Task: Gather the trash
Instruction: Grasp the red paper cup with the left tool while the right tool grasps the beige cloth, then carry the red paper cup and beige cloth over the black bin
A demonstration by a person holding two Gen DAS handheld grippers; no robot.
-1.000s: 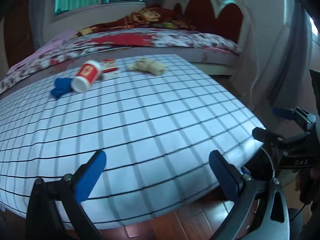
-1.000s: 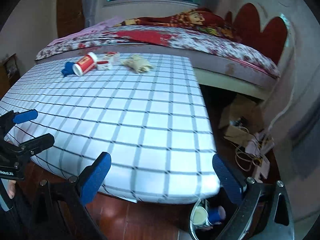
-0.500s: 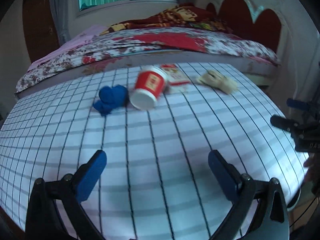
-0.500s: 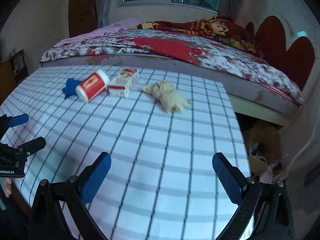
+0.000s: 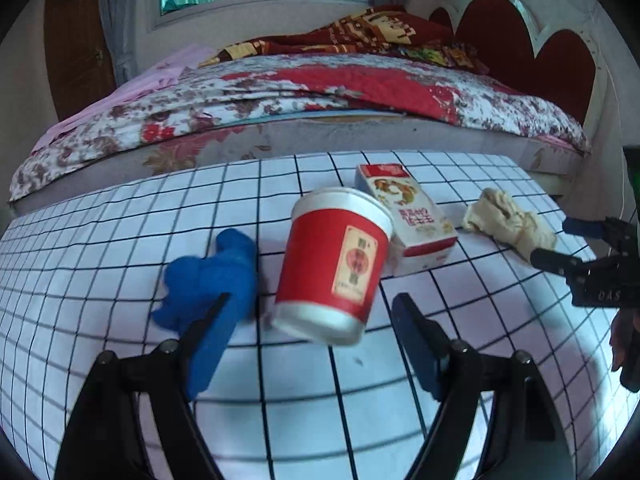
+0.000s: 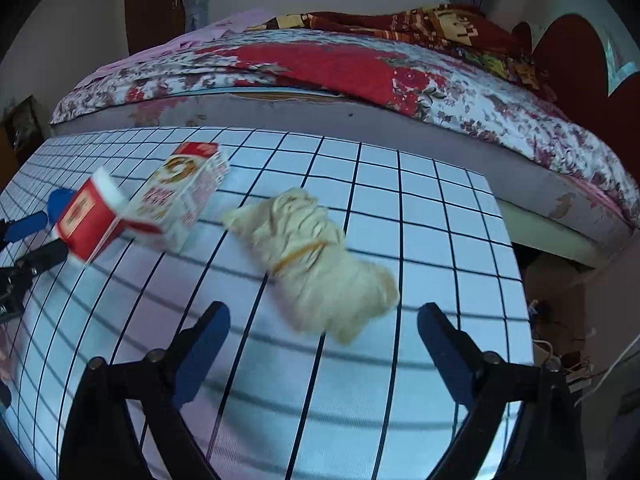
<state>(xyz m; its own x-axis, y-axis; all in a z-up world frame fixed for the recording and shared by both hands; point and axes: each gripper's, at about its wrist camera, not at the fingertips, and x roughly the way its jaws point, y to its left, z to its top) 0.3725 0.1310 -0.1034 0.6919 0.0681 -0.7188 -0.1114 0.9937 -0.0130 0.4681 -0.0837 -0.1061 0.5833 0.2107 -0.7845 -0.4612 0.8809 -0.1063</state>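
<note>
On the white grid-cloth table [image 5: 100, 240] a red paper cup [image 5: 336, 264] lies on its side, its base toward me. A crumpled blue wad [image 5: 212, 276] sits left of it, a red-and-white carton [image 5: 408, 212] right behind it. My left gripper [image 5: 312, 308] is closing, fingers either side of the cup's base, pads clear of it. A cream crumpled bundle [image 6: 320, 256] with a rubber band lies further right. My right gripper [image 6: 324, 312] is closing, the bundle's near end just ahead of its fingertips, untouched. Each gripper [image 5: 580, 256] [image 6: 32, 240] shows in the other's view.
A bed [image 5: 320, 92] with a floral cover runs along the table's far edge, with a red headboard [image 5: 560, 52] at the right. Past the table's right edge [image 6: 516, 280] the floor holds boxes and cables [image 6: 560, 344]. The cup [image 6: 92, 220] and carton [image 6: 180, 196] lie left of the bundle.
Both grippers have travelled forward across the table, the left up to the cup, the right up to the cream bundle. Both pairs of jaws have narrowed, the left more.
</note>
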